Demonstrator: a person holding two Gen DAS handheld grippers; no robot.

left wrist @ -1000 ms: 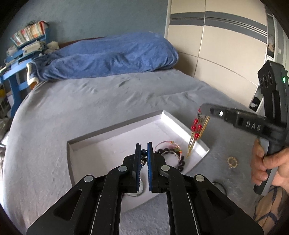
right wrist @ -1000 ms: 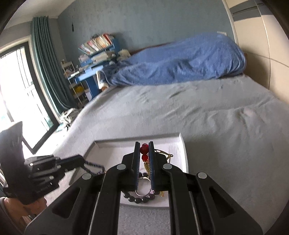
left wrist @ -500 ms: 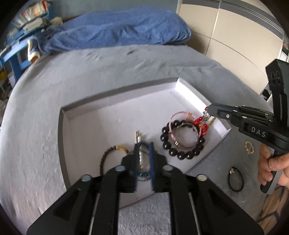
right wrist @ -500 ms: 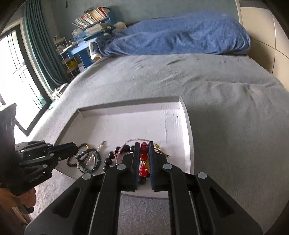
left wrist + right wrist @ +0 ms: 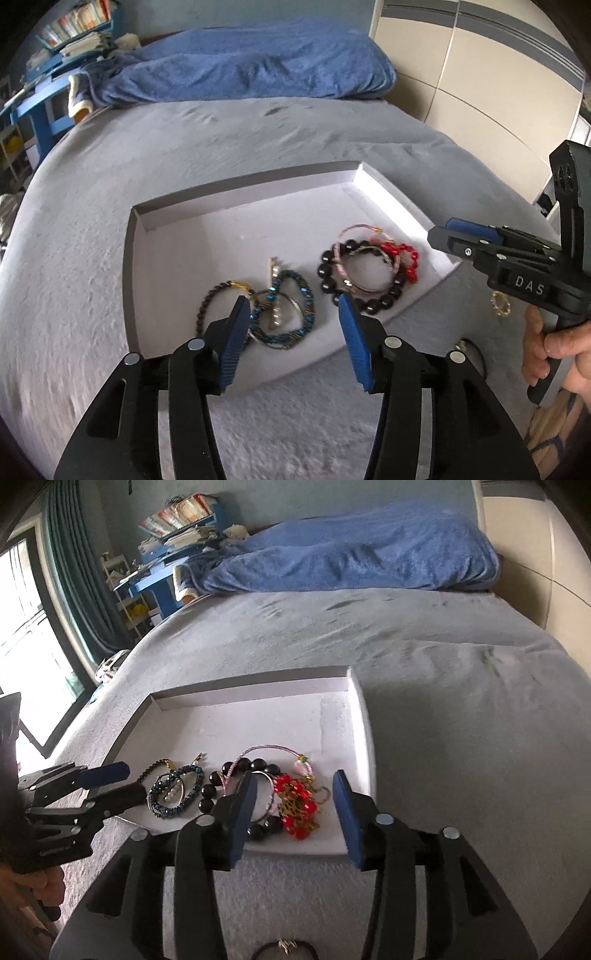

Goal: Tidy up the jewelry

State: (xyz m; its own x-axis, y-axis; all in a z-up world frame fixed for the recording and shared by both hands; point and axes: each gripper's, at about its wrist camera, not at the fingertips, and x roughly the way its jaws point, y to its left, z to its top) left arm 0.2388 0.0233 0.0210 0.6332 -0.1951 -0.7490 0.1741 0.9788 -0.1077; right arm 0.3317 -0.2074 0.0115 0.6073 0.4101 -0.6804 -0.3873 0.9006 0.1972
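A black band [image 5: 282,946] at 6 o'clock was cut off. Both grippers, left [image 5: 291,315] and right [image 5: 293,794], gaped empty over the tray [image 5: 364,738]; blue bracelet [image 5: 291,315] and red earrings [image 5: 297,805] lay beneath, tangled.

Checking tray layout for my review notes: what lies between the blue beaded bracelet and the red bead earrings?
The black bead bracelet, with thin pink bangles lying over it, sits between the blue beaded bracelet and red bead earrings; the left wrist view shows it best.
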